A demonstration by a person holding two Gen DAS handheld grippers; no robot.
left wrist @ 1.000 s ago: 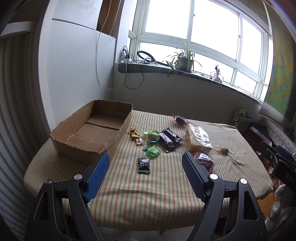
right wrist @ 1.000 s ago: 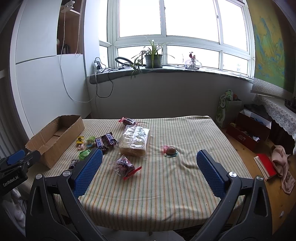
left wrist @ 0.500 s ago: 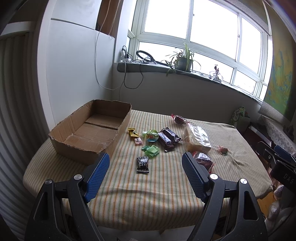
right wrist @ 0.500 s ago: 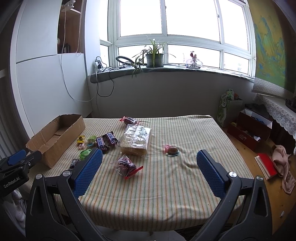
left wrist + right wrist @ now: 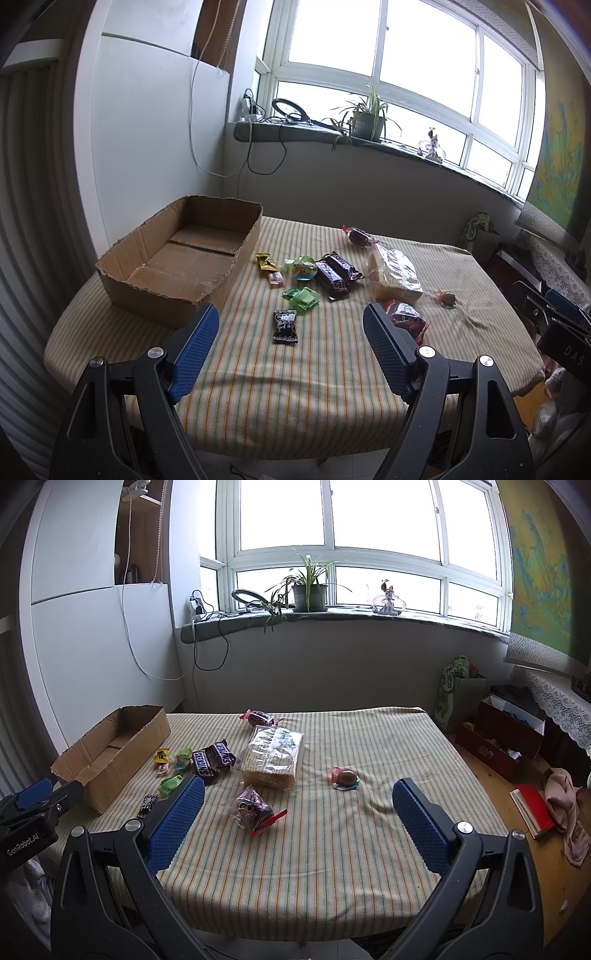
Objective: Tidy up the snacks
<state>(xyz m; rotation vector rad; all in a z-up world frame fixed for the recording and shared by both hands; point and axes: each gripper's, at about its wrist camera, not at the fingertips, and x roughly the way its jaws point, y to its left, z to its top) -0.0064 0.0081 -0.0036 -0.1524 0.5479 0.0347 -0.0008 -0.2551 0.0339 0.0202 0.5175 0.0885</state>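
An empty cardboard box (image 5: 184, 254) (image 5: 107, 753) stands at the table's left. Snacks lie spread to its right: a black packet (image 5: 285, 325), green sweets (image 5: 302, 298), two Snickers bars (image 5: 337, 275) (image 5: 211, 761), a clear wafer pack (image 5: 396, 272) (image 5: 271, 755), a dark wrapped cake (image 5: 253, 808) (image 5: 406, 320), another dark cake at the far side (image 5: 258, 717) and a small round sweet (image 5: 346, 777). My left gripper (image 5: 290, 349) hangs open over the near table edge, empty. My right gripper (image 5: 297, 819) is open and empty too, held before the table.
The striped tablecloth (image 5: 332, 849) covers the whole table. A windowsill with a potted plant (image 5: 308, 587) and cables runs behind. Right of the table, on the floor, are a red box (image 5: 498, 738), a red book (image 5: 533, 808) and cloth. A white wall panel (image 5: 147, 129) stands left.
Both views have drawn back and dropped slightly, so the table and snacks sit a little farther off. Nothing on the table has moved, and both grippers stay open.
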